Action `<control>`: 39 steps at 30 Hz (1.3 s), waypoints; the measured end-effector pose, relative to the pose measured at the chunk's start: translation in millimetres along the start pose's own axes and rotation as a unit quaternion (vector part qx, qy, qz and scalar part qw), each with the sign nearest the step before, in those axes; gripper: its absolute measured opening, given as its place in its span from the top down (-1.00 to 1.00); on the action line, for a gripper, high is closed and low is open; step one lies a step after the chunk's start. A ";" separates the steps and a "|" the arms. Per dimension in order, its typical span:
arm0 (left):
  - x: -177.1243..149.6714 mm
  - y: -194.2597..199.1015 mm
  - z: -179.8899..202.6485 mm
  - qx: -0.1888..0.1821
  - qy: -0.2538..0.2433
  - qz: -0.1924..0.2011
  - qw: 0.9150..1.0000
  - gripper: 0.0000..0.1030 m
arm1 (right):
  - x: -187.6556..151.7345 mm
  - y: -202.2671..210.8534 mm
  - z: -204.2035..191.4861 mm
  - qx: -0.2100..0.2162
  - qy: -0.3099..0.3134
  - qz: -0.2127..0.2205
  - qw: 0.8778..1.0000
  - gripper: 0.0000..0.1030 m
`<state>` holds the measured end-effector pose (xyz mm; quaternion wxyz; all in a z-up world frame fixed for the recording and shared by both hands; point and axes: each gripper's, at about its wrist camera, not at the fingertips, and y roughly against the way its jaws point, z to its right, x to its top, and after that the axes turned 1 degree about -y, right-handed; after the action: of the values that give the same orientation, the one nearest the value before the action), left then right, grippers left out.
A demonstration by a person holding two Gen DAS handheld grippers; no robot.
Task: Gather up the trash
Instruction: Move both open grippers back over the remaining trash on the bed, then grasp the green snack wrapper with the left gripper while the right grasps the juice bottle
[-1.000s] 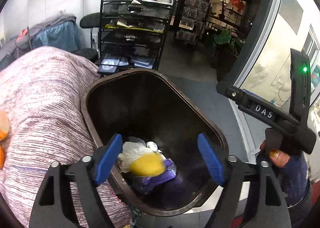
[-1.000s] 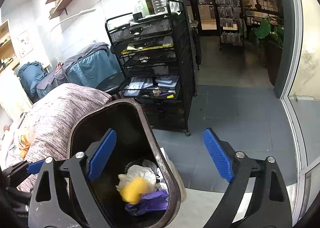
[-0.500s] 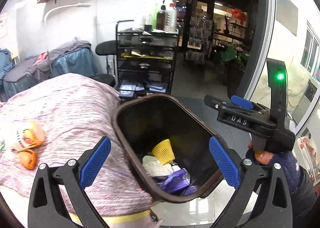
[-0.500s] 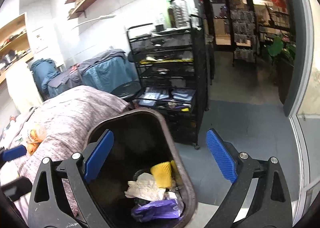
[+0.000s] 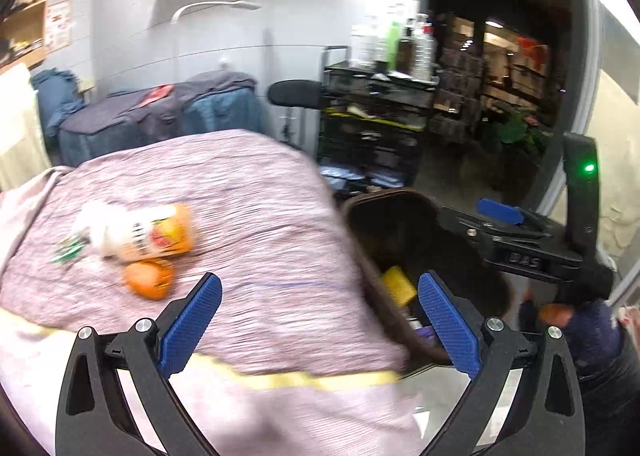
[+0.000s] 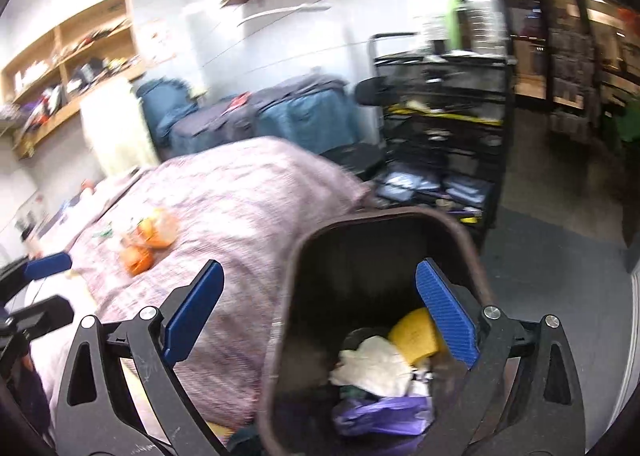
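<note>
Both views have swung from the bin mouth toward the covered table; the left gripper (image 5: 318,320) jaws have just been opening, now fully wide and empty. Left on the pink cover (image 5: 240,191) lie a crumpled printed wrapper (image 5: 148,232) touching an orange piece (image 5: 149,279): judged light, soft, crushable; pinch the wrapper across its middle. Open cover surrounds them. Right, the brown bin (image 6: 384,223) stands against the table edge, holding a yellow sponge (image 6: 412,332). The right gripper (image 6: 320,320) is wide, empty
</note>
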<state>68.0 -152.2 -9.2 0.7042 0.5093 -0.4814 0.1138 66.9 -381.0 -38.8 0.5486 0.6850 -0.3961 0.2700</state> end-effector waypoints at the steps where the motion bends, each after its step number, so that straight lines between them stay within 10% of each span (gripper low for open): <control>1: -1.6 1.5 -9.0 0.008 0.006 -0.003 1.000 -0.88 | 1.1 -3.8 -7.8 0.012 0.008 -0.004 1.000 -0.85; 16: -30.3 22.0 -136.9 0.125 0.036 -0.039 0.991 -0.88 | 32.0 -88.5 -164.9 0.172 0.196 -0.101 0.960 -0.85; 39: -23.3 -14.5 -263.9 0.137 0.052 -0.109 0.983 -0.88 | 54.3 -258.5 -275.2 0.168 0.419 -0.221 0.864 -0.52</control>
<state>213.9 67.2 -41.1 0.6600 0.6438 -0.3656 0.1277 330.9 -107.0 -64.7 0.5852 0.6584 0.0847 0.4656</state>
